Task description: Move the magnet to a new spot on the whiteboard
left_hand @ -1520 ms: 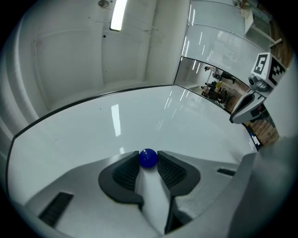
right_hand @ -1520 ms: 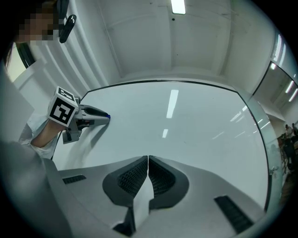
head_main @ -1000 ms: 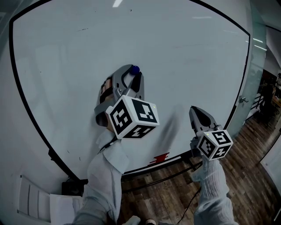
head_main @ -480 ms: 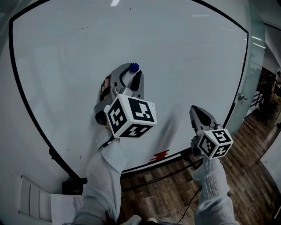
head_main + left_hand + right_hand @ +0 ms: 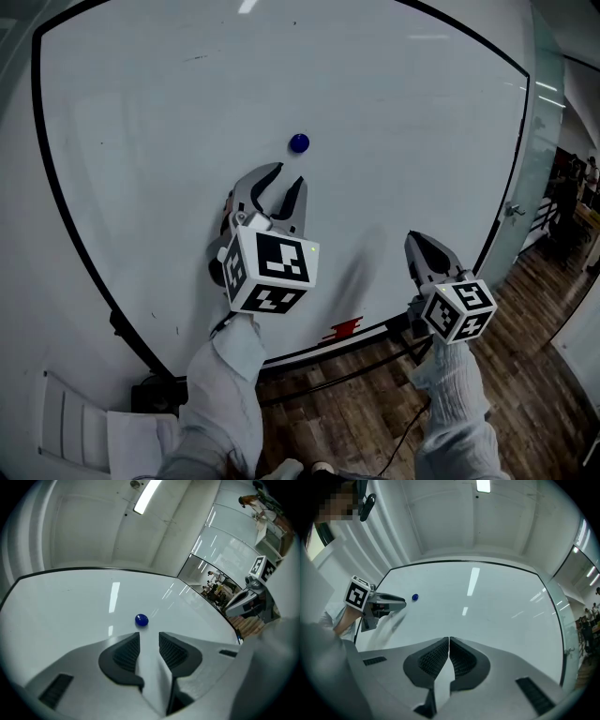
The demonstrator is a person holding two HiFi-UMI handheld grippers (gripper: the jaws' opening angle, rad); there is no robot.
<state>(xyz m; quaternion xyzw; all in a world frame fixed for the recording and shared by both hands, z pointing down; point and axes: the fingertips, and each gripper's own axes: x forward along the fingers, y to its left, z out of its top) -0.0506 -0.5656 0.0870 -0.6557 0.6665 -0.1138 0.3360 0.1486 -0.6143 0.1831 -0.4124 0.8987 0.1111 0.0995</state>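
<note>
Now the magnet (image 5: 299, 142) sits on the whiteboard (image 5: 422, 112) just beyond the left gripper (image 5: 279, 183), fingers (image 5: 265, 176) parted, empty; right gripper (image 5: 414, 239) closed, empty.

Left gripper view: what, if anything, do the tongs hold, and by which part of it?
Nothing. The left gripper has its tongs apart and empty; the blue magnet sits on the whiteboard beyond their tips, untouched.

Our left gripper (image 5: 287, 178) held forward, jaws apart, nothing between. Our right gripper (image 5: 413, 237) lower, off to side, jaws together, empty. Left forearm (image 5: 220, 394), right forearm (image 5: 455, 403) both extended.
</note>
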